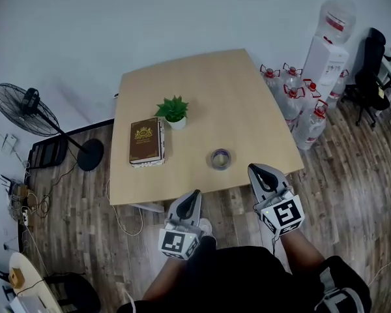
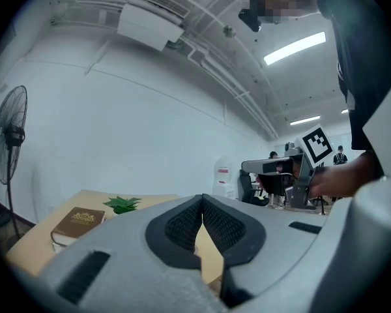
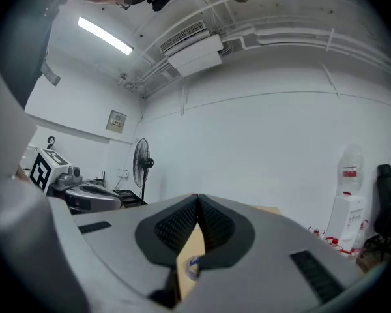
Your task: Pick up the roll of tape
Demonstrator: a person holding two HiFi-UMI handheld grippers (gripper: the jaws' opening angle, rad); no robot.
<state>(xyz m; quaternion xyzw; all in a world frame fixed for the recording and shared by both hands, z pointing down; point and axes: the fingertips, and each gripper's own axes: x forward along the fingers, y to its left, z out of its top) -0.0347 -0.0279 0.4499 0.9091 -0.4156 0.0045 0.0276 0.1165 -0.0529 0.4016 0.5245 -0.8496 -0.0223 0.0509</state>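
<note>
The roll of tape [image 1: 221, 158] lies flat on the tan table [image 1: 215, 90], near its front edge. My right gripper [image 1: 253, 169] hovers at that edge, just right of the roll, with its jaws shut and empty. My left gripper [image 1: 195, 195] hangs off the table's front edge, left of and nearer than the roll, also shut on nothing. In the right gripper view the roll of tape [image 3: 193, 266] shows low in the slit beneath the closed right gripper [image 3: 197, 199]. The left gripper view has the closed left gripper [image 2: 202, 197] aimed level over the tabletop.
A brown book [image 1: 146, 141] and a small potted plant [image 1: 173, 111] sit on the table's left half. A standing fan [image 1: 26, 109] is on the floor at left. A water dispenser [image 1: 327, 51] and several water bottles [image 1: 293, 96] stand at right, with an office chair [image 1: 368, 70] beyond.
</note>
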